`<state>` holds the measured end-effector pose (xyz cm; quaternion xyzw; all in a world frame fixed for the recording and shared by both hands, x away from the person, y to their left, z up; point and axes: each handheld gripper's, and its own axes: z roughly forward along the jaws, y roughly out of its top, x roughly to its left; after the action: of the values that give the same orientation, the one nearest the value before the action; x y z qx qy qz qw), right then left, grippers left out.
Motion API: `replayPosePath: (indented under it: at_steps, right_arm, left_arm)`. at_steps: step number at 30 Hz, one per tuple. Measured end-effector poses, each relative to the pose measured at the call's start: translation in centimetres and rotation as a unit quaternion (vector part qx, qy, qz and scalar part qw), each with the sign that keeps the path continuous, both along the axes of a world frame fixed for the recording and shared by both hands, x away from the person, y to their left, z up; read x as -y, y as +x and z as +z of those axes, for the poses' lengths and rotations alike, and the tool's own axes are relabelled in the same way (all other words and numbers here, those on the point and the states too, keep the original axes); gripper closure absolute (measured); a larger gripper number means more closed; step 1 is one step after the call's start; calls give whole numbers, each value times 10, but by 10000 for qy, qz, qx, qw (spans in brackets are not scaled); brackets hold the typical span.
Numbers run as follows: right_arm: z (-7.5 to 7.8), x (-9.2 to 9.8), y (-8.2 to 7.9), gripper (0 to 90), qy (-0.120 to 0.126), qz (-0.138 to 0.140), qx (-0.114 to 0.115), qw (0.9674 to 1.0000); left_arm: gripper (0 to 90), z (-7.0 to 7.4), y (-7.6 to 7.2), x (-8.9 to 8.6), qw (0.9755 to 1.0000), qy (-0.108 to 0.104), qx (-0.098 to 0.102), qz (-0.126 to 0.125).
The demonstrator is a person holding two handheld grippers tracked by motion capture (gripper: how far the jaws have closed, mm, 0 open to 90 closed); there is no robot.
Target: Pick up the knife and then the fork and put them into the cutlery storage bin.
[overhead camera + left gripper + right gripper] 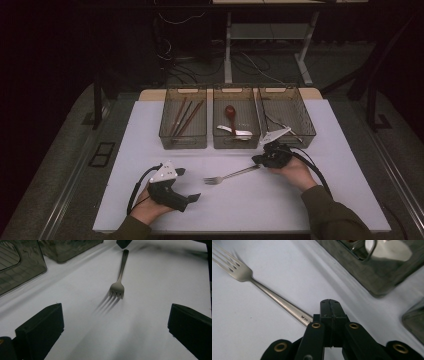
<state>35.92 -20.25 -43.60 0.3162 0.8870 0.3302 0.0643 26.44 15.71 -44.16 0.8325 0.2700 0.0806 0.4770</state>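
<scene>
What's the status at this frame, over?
Right gripper shut at the fork handle end; hold unconfirmed. Left gripper open, idle near the tines. Fork lies flat on the table. Nothing in the way.

High view overhead facing forward, both gripper views low, close, sharing the fork (231,175).

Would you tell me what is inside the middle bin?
The middle bin holds a dark red spoon and pale utensils; anything beneath them is hidden.
</scene>
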Motion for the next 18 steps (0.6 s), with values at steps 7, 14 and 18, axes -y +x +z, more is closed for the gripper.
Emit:
replayPosePath:
  at_steps: [7,14,18]
  right_arm:
    - [-4,-5,-1,889,-135,77,-24,9999]
    - [-4,-4,-5,889,-143,192,-147,9996]
    - [-3,-3,-9,890,-165,254,-165,9994]
  left_arm:
    - [0,0,0,-1,10000,8,2,-12]
    - [0,0,0,-1,10000,12,10,-13]
    - [0,0,0,0,10000,1,7,-7]
